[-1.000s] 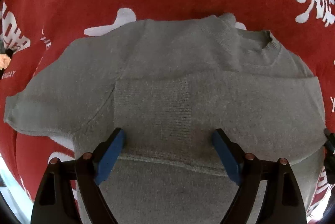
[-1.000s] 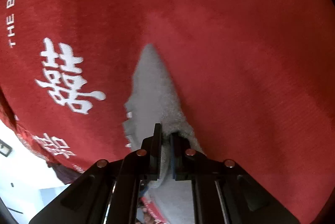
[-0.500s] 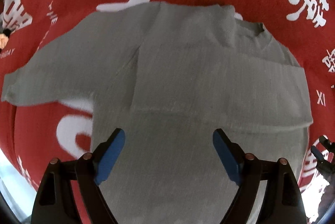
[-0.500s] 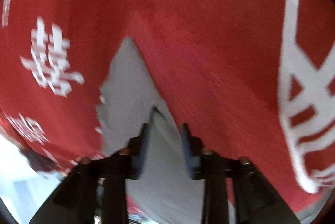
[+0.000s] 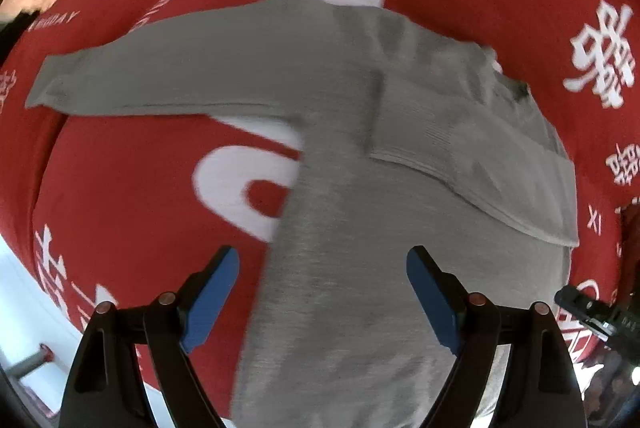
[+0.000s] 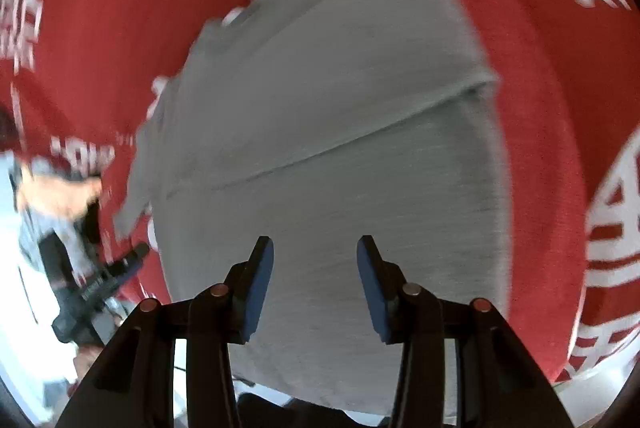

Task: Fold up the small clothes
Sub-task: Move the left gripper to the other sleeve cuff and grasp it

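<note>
A small grey knit sweater (image 5: 352,188) lies flat on a red cloth (image 5: 140,208). One sleeve (image 5: 160,68) stretches out to the left. The other sleeve (image 5: 480,156) lies folded across the body on the right. My left gripper (image 5: 322,268) hovers open over the sweater's lower left edge, nothing between its blue pads. In the right wrist view the sweater (image 6: 320,108) fills the middle, the folded sleeve's edge crossing it. My right gripper (image 6: 315,260) hangs above it, jaws apart and empty.
The red cloth (image 6: 540,68) carries white printed characters and covers the whole surface. The other gripper (image 5: 592,312) shows at the right edge of the left wrist view. A hand (image 6: 60,196) with the left gripper (image 6: 100,280) shows at the left of the right wrist view. White floor lies beyond the cloth's edge.
My right gripper let go of the sleeve, opened, lifted and rolled; the sleeve now lies across the body. My left gripper slid toward the sweater's left side, still open.
</note>
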A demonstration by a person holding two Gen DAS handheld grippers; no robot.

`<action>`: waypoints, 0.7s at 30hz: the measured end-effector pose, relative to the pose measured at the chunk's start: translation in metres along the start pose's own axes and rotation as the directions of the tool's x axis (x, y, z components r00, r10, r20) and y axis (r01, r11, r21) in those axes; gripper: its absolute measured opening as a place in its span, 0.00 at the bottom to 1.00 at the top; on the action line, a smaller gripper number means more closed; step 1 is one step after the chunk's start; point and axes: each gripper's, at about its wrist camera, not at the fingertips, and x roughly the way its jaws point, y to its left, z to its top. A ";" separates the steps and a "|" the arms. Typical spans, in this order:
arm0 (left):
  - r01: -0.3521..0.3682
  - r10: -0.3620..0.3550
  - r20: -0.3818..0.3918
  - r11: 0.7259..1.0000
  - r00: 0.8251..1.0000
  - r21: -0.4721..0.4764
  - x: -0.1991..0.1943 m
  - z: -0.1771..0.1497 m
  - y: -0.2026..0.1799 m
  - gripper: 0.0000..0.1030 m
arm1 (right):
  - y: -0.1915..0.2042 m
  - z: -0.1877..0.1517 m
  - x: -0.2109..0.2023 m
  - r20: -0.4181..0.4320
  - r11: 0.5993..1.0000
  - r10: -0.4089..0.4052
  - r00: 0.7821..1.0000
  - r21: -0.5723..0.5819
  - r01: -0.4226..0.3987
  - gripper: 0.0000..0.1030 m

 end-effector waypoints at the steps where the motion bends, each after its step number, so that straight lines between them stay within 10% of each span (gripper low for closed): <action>1: 0.006 -0.006 0.002 1.000 1.000 -0.018 0.000 0.002 0.011 0.84 | 0.014 -0.002 0.008 -0.013 0.999 -0.008 1.000 -0.032 0.008 0.46; 11: 0.080 -0.070 0.049 0.969 0.996 -0.234 -0.004 0.036 0.131 0.84 | 0.129 -0.023 0.077 -0.111 0.959 -0.110 0.988 -0.274 0.076 0.46; 21: 0.138 -0.073 0.154 0.877 0.985 -0.460 0.018 0.079 0.251 0.84 | 0.183 -0.042 0.134 -0.160 0.905 -0.209 0.965 -0.405 0.129 0.47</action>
